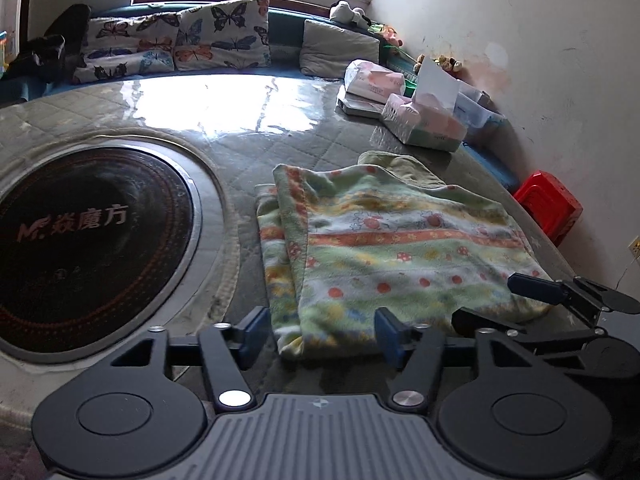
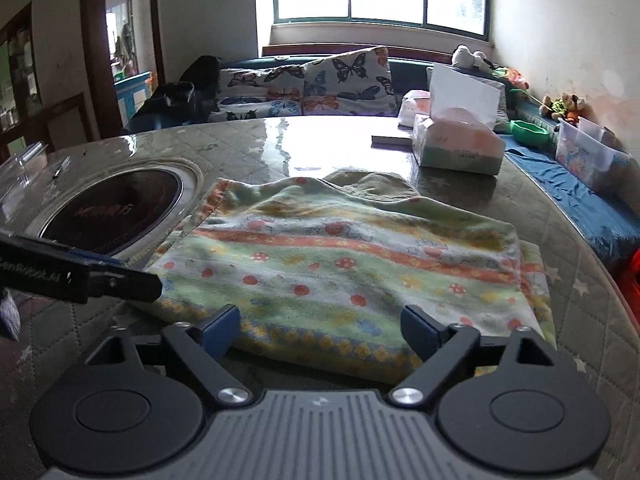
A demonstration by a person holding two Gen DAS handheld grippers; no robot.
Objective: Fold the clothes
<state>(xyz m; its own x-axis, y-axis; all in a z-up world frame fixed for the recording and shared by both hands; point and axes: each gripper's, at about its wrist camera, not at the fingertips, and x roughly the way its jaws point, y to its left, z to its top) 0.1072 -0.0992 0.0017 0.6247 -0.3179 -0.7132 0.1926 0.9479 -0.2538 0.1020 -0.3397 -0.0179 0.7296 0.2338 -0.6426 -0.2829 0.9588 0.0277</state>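
Round table (image 2: 560,216) under a quilted cover and clear glossy sheet, filling both views, with a dark round hotplate (image 1: 88,240) sunk into its left part. Behind it, a bench with butterfly cushions (image 2: 312,88) under the window. On the table's right half, well apart from the tissue box (image 2: 456,144) farther back, a green fleece garment (image 2: 340,264) printed with orange stripes, dots and mushrooms. Already doubled over: in the left wrist view a second layer peeking out along the left edge, in the right wrist view another layer showing under the right edge, and a plain green part, perhaps a hood or collar, sticking out at the far side. Roughly rectangular, fairly flat, the near hem a little rumpled. Judged from that, at least one fold in place; unclear whether a further fold is wanted or only a last smoothing, since such a bundle fits both a half-done job and one nearly finished. Left tongs (image 1: 318,332) spread wide, holding nothing, poised just over the near left corner of the cloth. Right tongs (image 2: 320,328) likewise spread wide and bare, low at the near hem, fingers either side of its middle. Each pair also visible in the other's view at the frame edge, close to the cloth; contact with the fabric not possible to tell.
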